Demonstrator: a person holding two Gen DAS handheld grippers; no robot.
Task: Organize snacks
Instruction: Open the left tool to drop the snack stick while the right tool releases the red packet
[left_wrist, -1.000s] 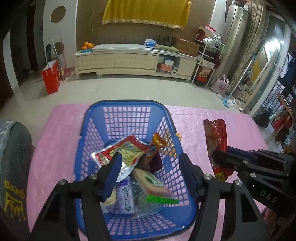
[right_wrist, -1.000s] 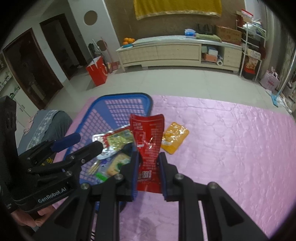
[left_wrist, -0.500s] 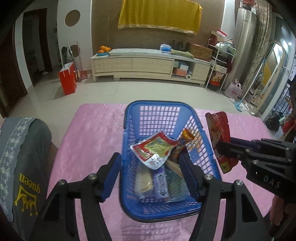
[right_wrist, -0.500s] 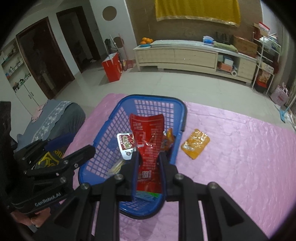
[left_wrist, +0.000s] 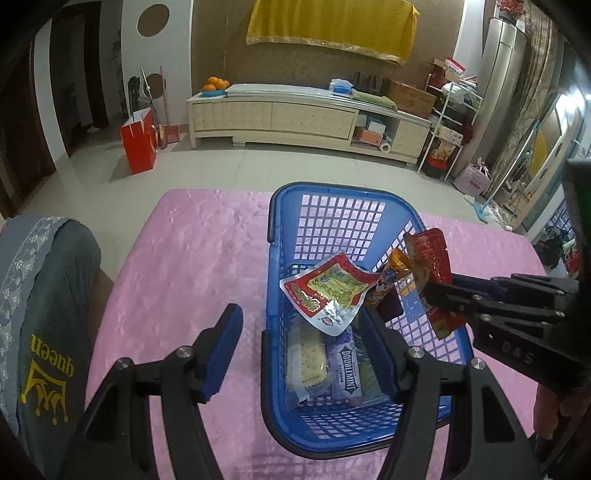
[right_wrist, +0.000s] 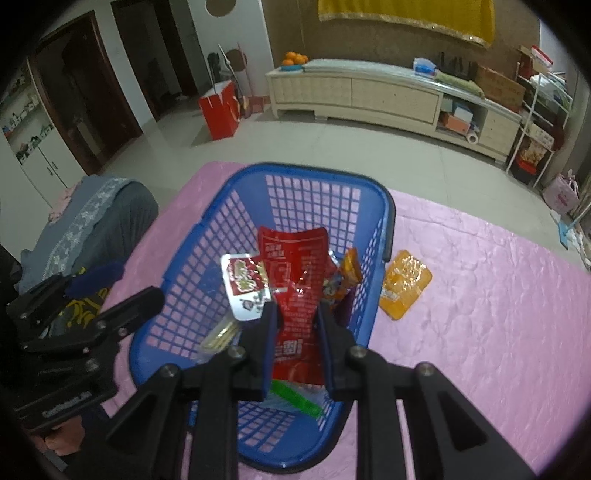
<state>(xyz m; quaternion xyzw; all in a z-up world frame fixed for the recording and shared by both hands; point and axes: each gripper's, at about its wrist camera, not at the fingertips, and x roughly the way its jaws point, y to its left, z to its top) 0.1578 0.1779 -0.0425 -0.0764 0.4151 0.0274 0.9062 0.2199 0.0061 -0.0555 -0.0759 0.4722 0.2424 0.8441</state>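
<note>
Here, left wrist view: the left claw (left_wrist: 306, 339) stands open and empty, straddling the near left wall of the blue basket (left_wrist: 275, 236) on the pink desk (left_wrist: 192, 258), probably to steady it.
Basket contents: a red-and-yellow snack pouch (left_wrist: 327, 291) lies on top of a cracker pack (left_wrist: 308, 356) and a Doublemint gum pack (left_wrist: 345, 367).
Right claw: from the right it clamps a red snack packet (left_wrist: 428, 264) above the basket's right wall.
Hard to read: small wrappers behind the pouch.
Right wrist view: the right claw (right_wrist: 297, 332) grips the red snack packet (right_wrist: 295, 280) by its lower half, hanging over the basket's inside, seemingly for dropping in.
Left out: an orange snack packet (right_wrist: 404, 284) lies on the desk just outside the right wall.
Hidden: the packet's lower edge, behind the fingers.
</note>
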